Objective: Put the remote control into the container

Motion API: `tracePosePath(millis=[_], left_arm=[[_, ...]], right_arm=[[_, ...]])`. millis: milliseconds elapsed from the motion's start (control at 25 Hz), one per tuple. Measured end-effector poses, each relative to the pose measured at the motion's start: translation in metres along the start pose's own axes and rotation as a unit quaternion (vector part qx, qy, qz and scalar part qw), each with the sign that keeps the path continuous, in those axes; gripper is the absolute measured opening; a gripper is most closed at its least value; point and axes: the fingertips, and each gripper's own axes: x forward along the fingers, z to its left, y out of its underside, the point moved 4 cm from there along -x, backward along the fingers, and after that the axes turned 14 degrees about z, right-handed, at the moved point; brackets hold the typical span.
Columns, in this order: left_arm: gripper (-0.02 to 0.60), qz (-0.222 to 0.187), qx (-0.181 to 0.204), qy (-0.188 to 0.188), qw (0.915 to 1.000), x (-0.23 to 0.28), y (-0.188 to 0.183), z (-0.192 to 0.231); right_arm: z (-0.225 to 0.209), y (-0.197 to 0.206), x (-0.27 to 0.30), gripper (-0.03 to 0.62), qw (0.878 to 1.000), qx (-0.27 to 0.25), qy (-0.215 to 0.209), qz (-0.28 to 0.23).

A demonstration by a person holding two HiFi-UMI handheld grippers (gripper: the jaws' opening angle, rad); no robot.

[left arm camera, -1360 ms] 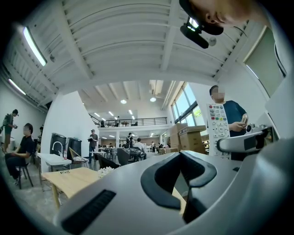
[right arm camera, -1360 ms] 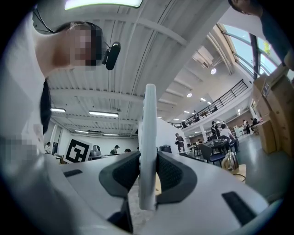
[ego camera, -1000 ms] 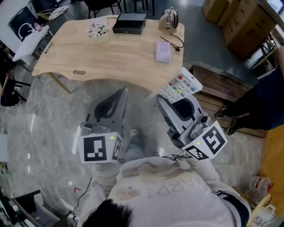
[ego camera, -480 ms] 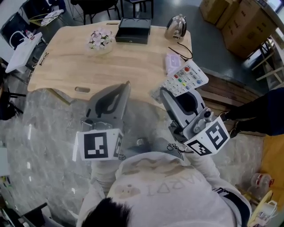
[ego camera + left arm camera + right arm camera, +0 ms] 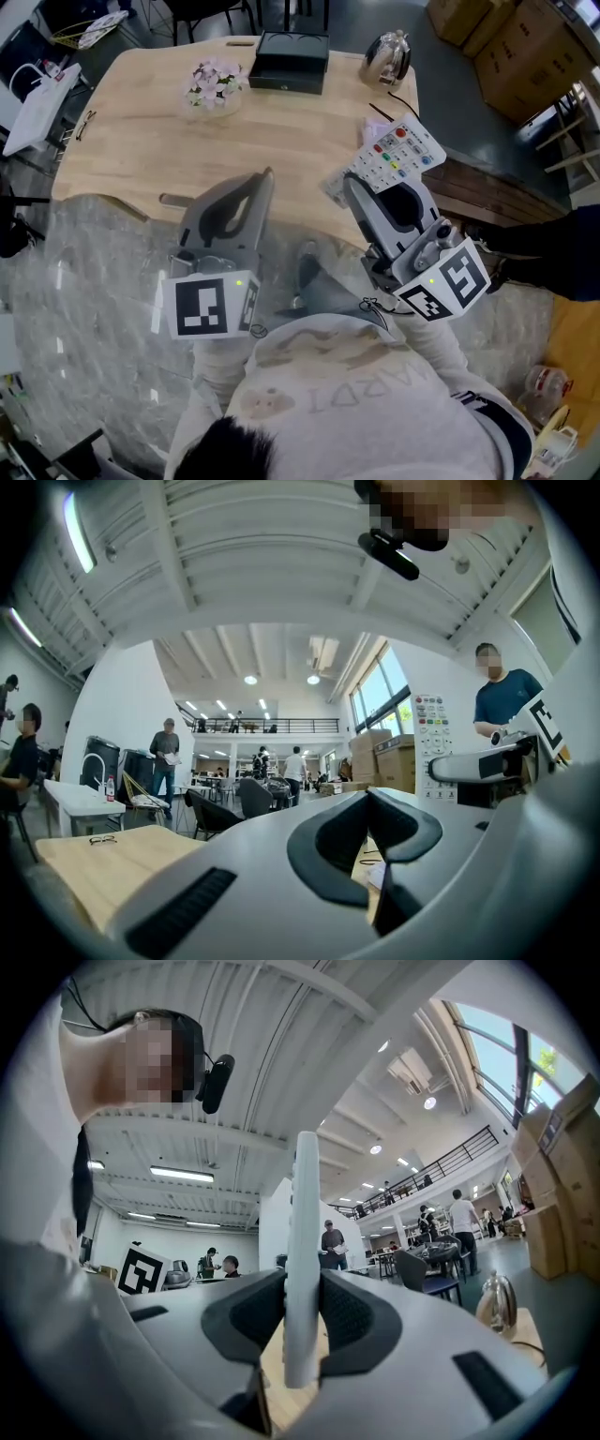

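Right tool (image 5: 354, 190) is pinching the remote control (image 5: 396, 153) by its lower end. In the right gripper view both pads are pressing on the remote's thin edge (image 5: 303, 1269), and it is standing upright between them.

Change vs 1 s ago: the remote is sitting higher in the head view. It is now overlapping the right edge of the wooden surface (image 5: 141, 122); earlier it was hanging off that edge, over the floor at centre right. The surface itself is filling more of the upper frame than before.

The remote is still in the air, buttons facing up, tilted toward upper right. The black container (image 5: 294, 49) is sitting at top centre on the far edge of the surface, well apart from the remote. The kettle (image 5: 386, 56) is standing to the right of the container, and the flower bowl (image 5: 215, 82) to its lower left.

Left tool (image 5: 267, 180) is hanging at lower centre left, much as before. Its jaws are pressed together with nothing between them, confirmed in the left gripper view (image 5: 370, 799), where the remote (image 5: 430, 747) is also showing at right.
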Motion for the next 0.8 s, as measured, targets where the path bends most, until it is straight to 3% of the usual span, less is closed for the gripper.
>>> tracePosePath(millis=[360,800], left_arm=[[0.0,0.008,0.007,-0.007,0.9999,0.096,-0.012,0.043],[0.0,0.025,0.017,0.004,0.9995,0.209,-0.028,0.06]], right_arm=[[-0.081,-0.009,0.082,0.106,1.0,0.0,-0.005,0.001],[-0.182,-0.006,0.148,0.106,1.0,0.01,0.005,0.006]])
